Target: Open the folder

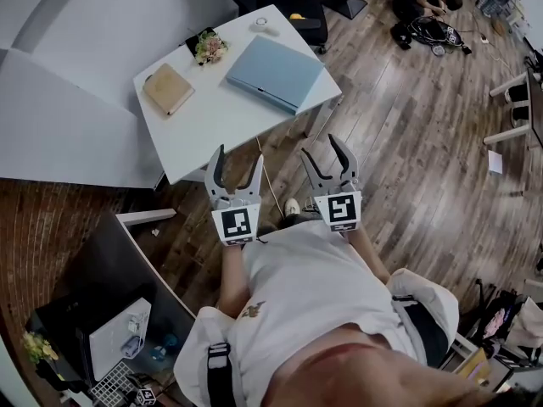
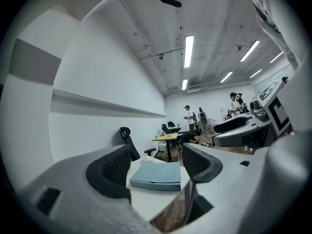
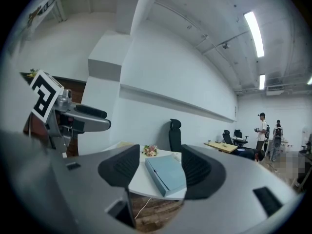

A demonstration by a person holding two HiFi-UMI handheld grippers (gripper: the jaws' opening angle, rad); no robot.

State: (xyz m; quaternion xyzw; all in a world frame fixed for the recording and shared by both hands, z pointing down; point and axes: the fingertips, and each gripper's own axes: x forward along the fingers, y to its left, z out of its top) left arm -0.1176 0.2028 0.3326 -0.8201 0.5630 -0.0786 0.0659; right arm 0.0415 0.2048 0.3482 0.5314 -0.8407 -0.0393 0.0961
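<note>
Finding: the task is at the approach step. The folder (image 1: 274, 72) lies flat and closed on the white counter (image 1: 212, 108), toward its right corner, pale blue cover up. A brown notebook (image 1: 168, 88) sits near the left edge and a small bunch of flowers (image 1: 209, 47) by the far edge; both are clear of the folder.

We note the left claw (image 1: 239, 154) and the right claw (image 1: 321, 147) side by side in front of the person, well short of the counter's near edge. Each gripper view frames the folder between its jaws, but only as a distant object.

Claw state: both stand wide apart. Nothing is between the pads of either one, and neither touches the folder, the counter or the other claw.

Assessment: no opening has begun. We judge that the next move calls for closing the gap to the counter, then bringing one claw to the cover's free edge to lift it. The other would probably need to steady the folder. Which edge is the free one we cannot tell from here.
</note>
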